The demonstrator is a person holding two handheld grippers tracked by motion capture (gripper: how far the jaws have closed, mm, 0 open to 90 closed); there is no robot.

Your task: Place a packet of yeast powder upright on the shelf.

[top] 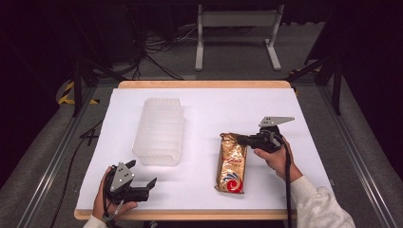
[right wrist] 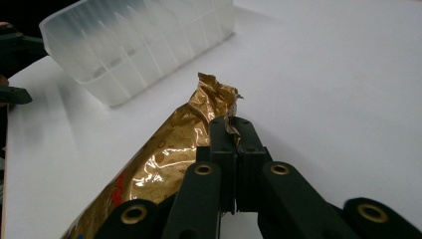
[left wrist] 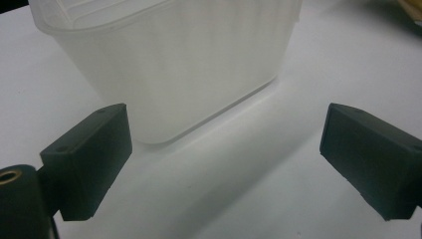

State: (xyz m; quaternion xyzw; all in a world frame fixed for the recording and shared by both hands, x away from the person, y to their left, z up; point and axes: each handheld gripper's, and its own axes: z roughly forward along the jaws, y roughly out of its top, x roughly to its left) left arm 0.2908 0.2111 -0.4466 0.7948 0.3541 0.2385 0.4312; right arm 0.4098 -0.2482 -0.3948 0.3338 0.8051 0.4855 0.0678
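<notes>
From the high view I see my right tongs (top: pixel 241 139) clamped on the top edge of the gold bag (top: pixel 232 162), which lies lengthwise on the white desk (top: pixel 304 156), right of centre, its red-printed end toward me. My right hand (top: pixel 272 159) holds the tool just beside the bag's far end. The clear bin (top: pixel 159 130) sits left of centre, apart from the bag. My left tongs (top: pixel 148 176) rest near the front left corner of the desk, spread wide with nothing between them, just short of the bin's near end, with my left hand (top: pixel 105 198) at the desk's front edge.

In the left gripper view the left tongs (left wrist: pixel 226 159) stand wide apart over bare white desk (left wrist: pixel 249 199). The bin (left wrist: pixel 169 64) rises just ahead of them, its ribbed wall closer to the left jaw, not touching either.

In the right gripper view the right tongs (right wrist: pixel 231 130) are pressed together, pinching the crimped seam at the bag's (right wrist: pixel 174 149) end. The bag runs down toward the lower left of the frame, its foil creased and shiny. The bin (right wrist: pixel 134 45) lies beyond it at the upper left, on the desk (right wrist: pixel 338 89), well clear of the bag.
</notes>
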